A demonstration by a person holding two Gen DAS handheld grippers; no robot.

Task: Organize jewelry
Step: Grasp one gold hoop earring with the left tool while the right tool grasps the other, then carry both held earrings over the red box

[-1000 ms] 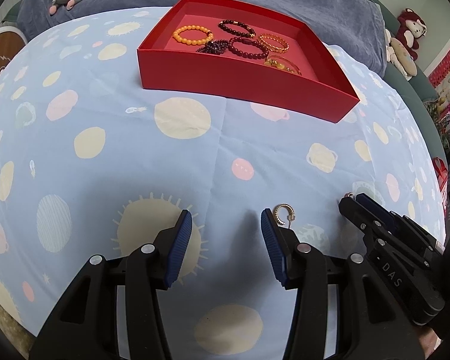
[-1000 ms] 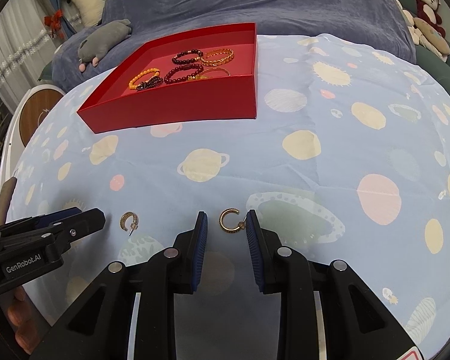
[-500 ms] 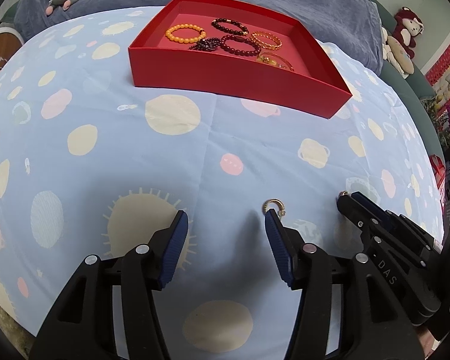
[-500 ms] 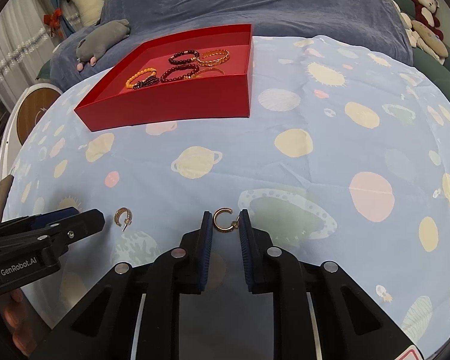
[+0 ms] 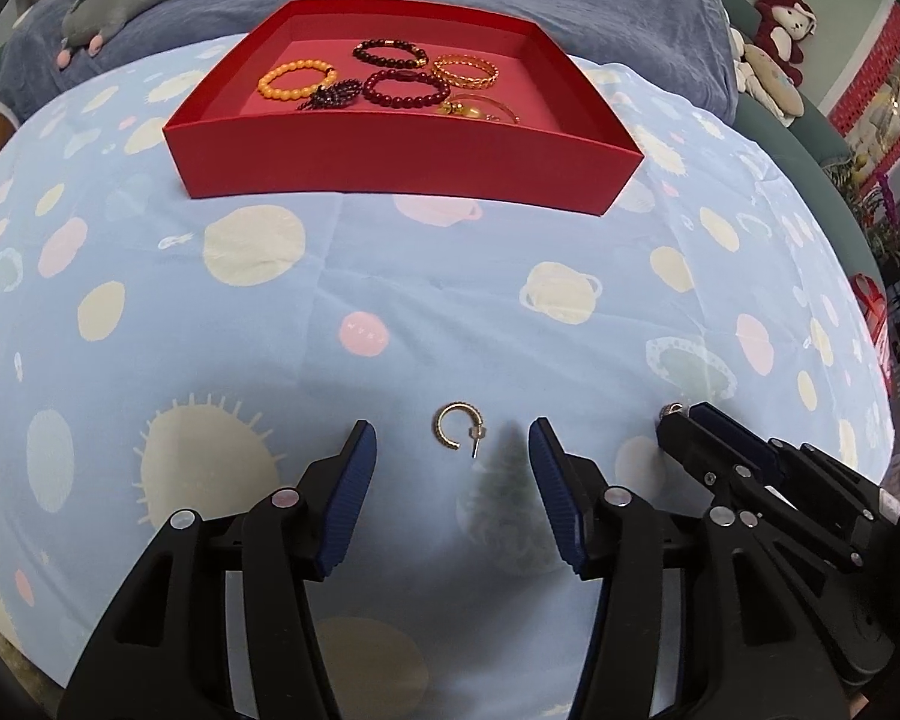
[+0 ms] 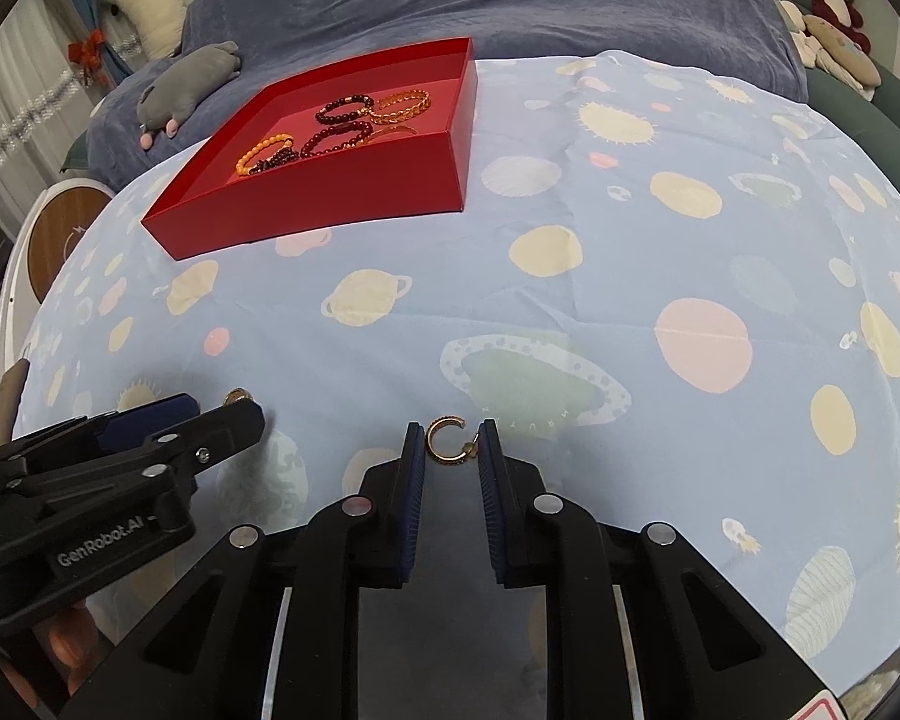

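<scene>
Earrings, two gold hoops on the cloth: one lies between my left gripper's wide-open, empty fingers, the other sits at my right gripper's tips, jaws narrowed around it, touching at the post side. Six bracelets wait in the red tray, straight ahead.

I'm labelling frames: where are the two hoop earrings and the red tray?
Left earring (image 5: 455,430), left wrist view, hoop's curve.
Right earring (image 6: 445,439), right wrist view, hoop's curve.
Red tray (image 5: 390,159), left wrist view, near wall.
</scene>
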